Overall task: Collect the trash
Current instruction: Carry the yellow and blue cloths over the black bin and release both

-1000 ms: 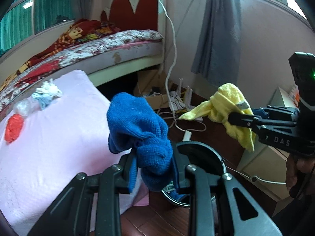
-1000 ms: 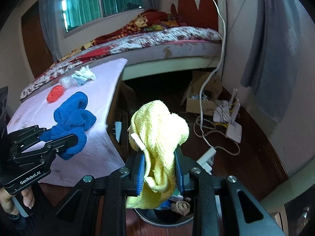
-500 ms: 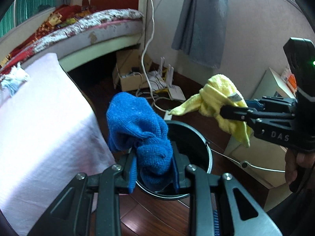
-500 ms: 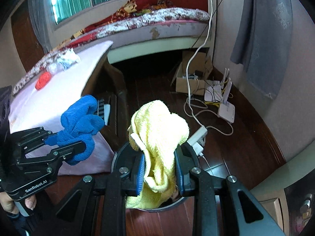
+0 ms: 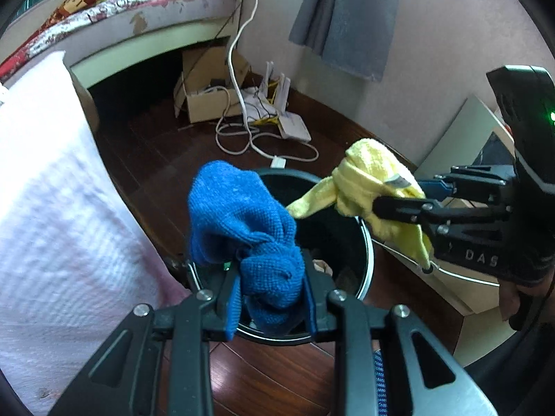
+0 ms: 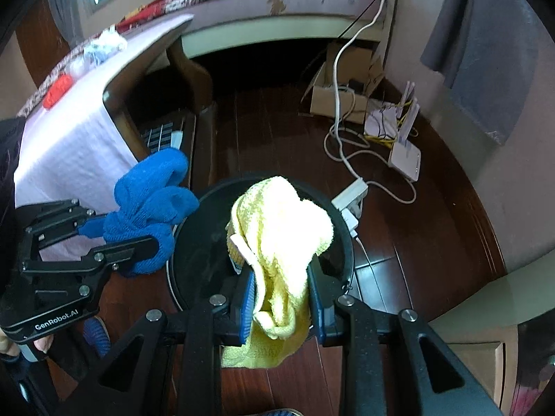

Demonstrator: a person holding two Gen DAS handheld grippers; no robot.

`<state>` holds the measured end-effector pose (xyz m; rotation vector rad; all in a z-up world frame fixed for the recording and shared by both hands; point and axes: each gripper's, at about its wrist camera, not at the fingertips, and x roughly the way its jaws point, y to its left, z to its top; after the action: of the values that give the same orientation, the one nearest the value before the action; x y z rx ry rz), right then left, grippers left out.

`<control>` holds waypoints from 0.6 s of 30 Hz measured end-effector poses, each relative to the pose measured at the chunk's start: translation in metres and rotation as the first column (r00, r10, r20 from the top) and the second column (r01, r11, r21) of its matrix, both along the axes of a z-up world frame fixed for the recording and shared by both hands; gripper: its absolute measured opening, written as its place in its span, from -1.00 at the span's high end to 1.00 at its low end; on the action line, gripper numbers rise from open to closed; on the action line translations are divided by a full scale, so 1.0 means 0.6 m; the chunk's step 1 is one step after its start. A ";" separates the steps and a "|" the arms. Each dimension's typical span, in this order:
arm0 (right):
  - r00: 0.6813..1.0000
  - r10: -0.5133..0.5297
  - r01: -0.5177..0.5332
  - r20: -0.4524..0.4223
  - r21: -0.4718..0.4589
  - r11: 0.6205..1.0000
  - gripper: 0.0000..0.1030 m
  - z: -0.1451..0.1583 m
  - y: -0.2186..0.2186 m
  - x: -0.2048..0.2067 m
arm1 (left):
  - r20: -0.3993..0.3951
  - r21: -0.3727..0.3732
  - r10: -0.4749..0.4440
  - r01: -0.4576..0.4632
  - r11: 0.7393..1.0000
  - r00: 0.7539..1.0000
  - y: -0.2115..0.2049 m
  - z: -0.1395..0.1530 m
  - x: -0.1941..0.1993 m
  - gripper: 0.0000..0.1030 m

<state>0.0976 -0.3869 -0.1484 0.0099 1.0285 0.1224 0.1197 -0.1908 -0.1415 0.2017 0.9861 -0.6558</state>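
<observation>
Dark wood floor (image 6: 409, 242) under black bin (image 6: 343, 242); left gripper (image 5: 270, 294) clamps blue cloth (image 5: 242, 222), right gripper (image 6: 281, 298) at 3 o'clock clamps yellow cloth (image 6: 281, 222)

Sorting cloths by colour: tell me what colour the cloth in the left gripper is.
Blue cloth, clearest in the left wrist view.

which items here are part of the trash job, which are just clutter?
In the job:
- blue cloth, clamped in left gripper
- yellow cloth, clamped in right gripper
- black bin below both
- red wad on the pink-covered table, likely still to collect

Lying about:
- cardboard box
- white cable
- router
- grey curtain
- bed
</observation>
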 end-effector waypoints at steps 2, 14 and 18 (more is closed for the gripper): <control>1.000 0.010 -0.010 -0.020 -0.005 1.000 0.44 -0.011 0.006 0.006 | -0.012 0.000 -0.005 0.005 1.000 1.000 -0.004 -0.008 0.004 0.42; 0.995 0.052 -0.053 -0.086 -0.018 0.998 0.44 -0.049 0.021 0.032 | -0.078 -0.005 -0.015 0.015 1.000 0.997 -0.005 -0.046 0.026 0.36; 0.992 0.073 -0.074 -0.099 -0.011 0.997 0.41 -0.053 0.030 0.040 | -0.096 -0.009 -0.027 0.026 1.000 0.995 -0.006 -0.052 0.031 0.15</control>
<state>0.1215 -0.3689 -0.1801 -0.0354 1.1285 0.1828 0.1386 -0.1945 -0.1730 0.1780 1.0745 -0.6988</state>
